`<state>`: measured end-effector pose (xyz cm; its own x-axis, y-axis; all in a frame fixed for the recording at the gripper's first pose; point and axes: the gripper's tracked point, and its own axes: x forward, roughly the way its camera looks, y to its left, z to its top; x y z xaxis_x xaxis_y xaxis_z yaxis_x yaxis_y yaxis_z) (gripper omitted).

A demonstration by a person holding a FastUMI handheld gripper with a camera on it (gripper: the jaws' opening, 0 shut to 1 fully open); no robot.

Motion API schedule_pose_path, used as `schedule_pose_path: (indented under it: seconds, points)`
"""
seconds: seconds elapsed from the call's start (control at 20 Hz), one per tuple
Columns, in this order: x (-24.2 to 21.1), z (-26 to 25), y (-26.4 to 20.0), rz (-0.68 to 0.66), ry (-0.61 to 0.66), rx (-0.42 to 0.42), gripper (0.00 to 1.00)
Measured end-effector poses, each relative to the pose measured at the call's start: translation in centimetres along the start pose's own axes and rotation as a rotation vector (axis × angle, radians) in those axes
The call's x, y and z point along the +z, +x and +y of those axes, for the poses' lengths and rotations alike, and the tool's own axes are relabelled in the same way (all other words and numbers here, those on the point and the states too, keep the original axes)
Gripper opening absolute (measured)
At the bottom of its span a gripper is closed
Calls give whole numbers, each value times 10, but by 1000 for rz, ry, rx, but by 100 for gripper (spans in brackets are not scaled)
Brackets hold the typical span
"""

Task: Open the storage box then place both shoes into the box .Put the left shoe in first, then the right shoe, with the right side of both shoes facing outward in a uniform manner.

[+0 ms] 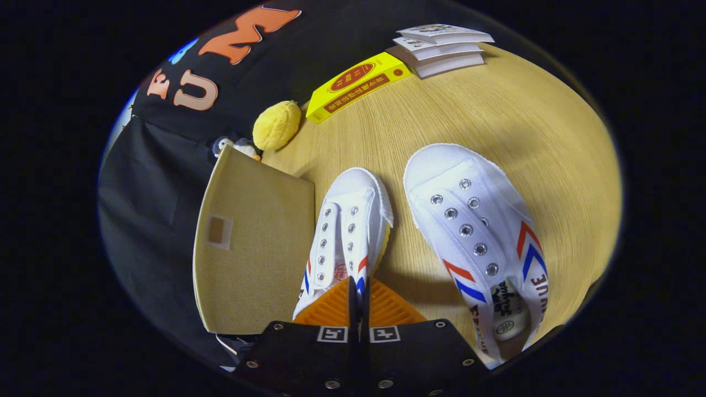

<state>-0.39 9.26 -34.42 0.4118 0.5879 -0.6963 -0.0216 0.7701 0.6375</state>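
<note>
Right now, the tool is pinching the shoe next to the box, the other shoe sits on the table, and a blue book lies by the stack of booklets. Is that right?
Almost. The book is yellow, not blue, as the gripper view shows. The rest holds: the tool pinches the shoe next to the box, the other shoe sits on the table, and the book lies by the stack of booklets.

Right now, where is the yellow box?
In the gripper view, the yellow box lies on the table far beyond the fingers, between the yellow plush and the stack of books.

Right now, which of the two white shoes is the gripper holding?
The shoe beside the storage box; the gripper pinches its side wall. The other shoe sits free on the table.
</note>
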Motion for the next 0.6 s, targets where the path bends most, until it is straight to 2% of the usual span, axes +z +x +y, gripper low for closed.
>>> schedule_pose_path:
  seconds: [0.2,0.4,0.6]
  points:
    - [21,21,-22,-72,57,45,0]
    - [49,42,-61,-159,41,51,0]
    - [81,86,-101,-242,19,85,0]
